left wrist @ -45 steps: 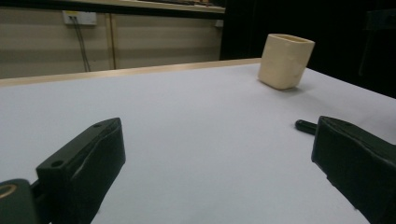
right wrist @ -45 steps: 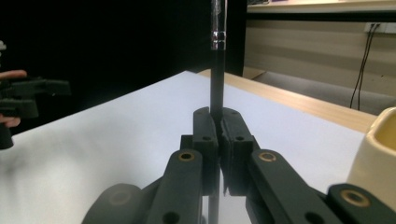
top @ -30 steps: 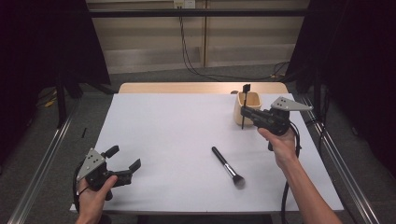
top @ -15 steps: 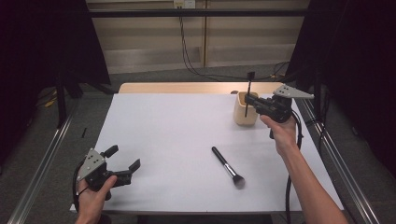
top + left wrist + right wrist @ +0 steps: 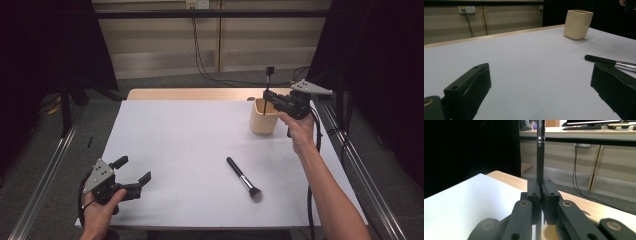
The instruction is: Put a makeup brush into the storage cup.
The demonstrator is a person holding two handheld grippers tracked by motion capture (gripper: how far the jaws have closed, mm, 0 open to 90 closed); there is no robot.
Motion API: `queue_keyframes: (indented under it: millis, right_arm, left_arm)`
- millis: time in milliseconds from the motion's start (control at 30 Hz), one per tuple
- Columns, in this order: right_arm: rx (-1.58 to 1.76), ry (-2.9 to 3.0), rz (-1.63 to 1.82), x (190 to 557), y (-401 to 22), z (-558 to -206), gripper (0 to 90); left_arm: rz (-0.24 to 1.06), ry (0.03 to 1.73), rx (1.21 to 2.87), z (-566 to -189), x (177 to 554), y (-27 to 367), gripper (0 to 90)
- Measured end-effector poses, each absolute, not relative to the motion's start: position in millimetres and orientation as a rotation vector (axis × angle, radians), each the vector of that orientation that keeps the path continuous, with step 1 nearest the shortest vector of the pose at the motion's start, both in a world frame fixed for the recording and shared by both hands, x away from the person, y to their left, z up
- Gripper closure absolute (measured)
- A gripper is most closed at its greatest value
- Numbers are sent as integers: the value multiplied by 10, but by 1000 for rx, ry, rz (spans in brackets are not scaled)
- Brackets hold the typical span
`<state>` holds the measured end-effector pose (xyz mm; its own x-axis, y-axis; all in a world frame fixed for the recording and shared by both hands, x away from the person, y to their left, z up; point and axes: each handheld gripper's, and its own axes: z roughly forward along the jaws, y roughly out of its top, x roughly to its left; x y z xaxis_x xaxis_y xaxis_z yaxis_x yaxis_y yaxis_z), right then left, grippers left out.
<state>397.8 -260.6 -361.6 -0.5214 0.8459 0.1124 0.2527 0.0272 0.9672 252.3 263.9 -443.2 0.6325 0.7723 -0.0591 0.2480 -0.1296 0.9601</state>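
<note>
My right gripper [image 5: 268, 95] hangs over the cream cup [image 5: 263, 117] at the table's far right, shut on a thin black brush [image 5: 267, 85] that stands upright with its head up. In the right gripper view the brush handle [image 5: 540, 157] rises from between the closed jaws of my right gripper [image 5: 541, 187]. A second black brush [image 5: 243, 178] with a silver ferrule lies on the white sheet near the middle. My left gripper [image 5: 134, 174] rests at the near left corner, open and holding nothing. In the left gripper view the cup [image 5: 577, 24] and the lying brush [image 5: 609, 61] show beyond its spread jaws.
The white sheet [image 5: 190, 150] covers a wooden table [image 5: 190, 94] whose far edge shows. Metal rails run along both sides. Cables hang down the back wall [image 5: 197, 45]. A cable trails from my right gripper along the forearm.
My right gripper has carried the upright brush away from me and slightly right, from in front of the cup to over it. The left gripper has stayed put.
</note>
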Motion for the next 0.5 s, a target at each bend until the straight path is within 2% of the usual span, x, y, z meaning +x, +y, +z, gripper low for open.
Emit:
queue_keyframes:
  millis: [267, 500]
  right_arm:
    - [1121, 1796, 1460, 4186, -2658, -3538, 862]
    - [1140, 1799, 1452, 4244, -2673, -3636, 862]
  left_arm:
    - [569, 844, 1682, -4421, 2526, 2642, 29]
    - [556, 824, 1702, -4416, 2519, 2609, 29]
